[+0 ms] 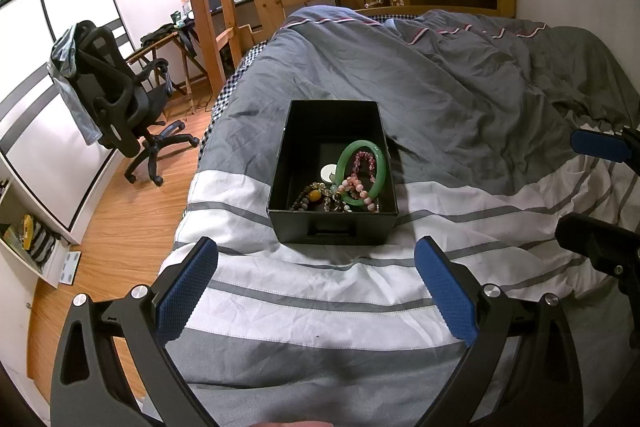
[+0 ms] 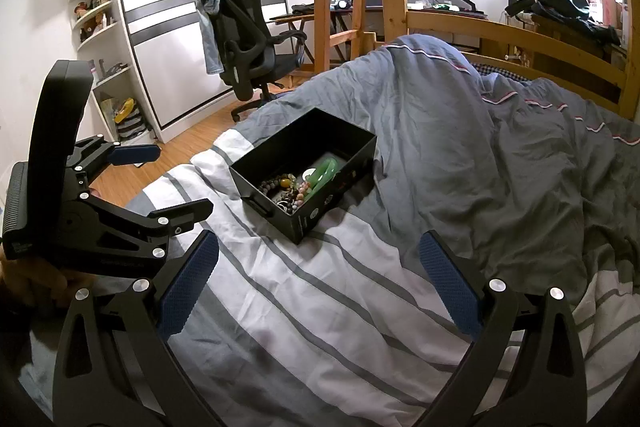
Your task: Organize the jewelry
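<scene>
Both tools, left tool [image 1: 316,291] and right tool [image 2: 318,287], hang wide and empty over the bed [image 1: 320,307], the left squarely facing the black box [image 1: 334,227] dead ahead, where the green bangle [image 1: 362,173] lies among bead bracelets [image 1: 320,197].

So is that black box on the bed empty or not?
Not empty: the lidless black box holds a green bangle and beaded bracelets.

The left gripper [image 1: 316,259] hangs above the bed [image 1: 320,307], just short of the black box [image 1: 332,227], its blue-padded fingers [image 1: 184,291] spread wide and holding nothing. The right gripper [image 2: 318,255] hovers right of it, farther from the box, its fingers [image 2: 448,287] equally wide and bare.
</scene>
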The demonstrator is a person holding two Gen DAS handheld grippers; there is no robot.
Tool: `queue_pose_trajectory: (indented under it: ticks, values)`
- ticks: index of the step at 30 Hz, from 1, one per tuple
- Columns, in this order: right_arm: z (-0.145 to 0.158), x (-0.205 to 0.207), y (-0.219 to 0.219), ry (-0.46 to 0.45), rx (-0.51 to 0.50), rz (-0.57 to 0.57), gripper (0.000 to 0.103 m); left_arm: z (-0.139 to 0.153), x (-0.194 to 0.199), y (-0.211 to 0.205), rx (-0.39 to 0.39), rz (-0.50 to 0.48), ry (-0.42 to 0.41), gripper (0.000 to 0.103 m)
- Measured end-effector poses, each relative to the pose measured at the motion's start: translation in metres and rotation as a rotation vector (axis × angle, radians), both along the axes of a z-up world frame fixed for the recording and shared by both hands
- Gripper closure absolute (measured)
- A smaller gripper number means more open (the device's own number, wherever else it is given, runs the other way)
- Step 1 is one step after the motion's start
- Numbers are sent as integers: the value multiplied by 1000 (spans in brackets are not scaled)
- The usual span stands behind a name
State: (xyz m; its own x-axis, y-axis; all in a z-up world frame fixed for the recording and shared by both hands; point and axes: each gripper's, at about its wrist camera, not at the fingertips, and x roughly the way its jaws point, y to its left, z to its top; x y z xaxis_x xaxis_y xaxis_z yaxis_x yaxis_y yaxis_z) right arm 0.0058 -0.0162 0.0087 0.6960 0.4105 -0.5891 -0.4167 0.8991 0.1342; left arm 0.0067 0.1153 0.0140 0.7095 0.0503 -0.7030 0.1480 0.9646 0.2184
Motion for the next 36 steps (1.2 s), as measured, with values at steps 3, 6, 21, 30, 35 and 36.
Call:
queue_pose_trajectory:
  ticks: [3,6,21,30,35,36]
  values:
    - [0,0,0,0,0,0,4,0,0,0,0,1,0,6]
    - [0,0,0,1,0,1,4,0,0,0,0,1,0,6]
    - [-1,-1,2,3,0,0,4,1,0,-1,7,9,-2,6]
    - [-2,-1,2,3,1,2,4,3,0,-2,13,26,-9,6]
    - [-1,-1,2,4,2,0,4,3,0,-2,7,22,-2,6]
    - [-1,-1,2,4,2,1,4,3,0,-2,6,24,0,6]
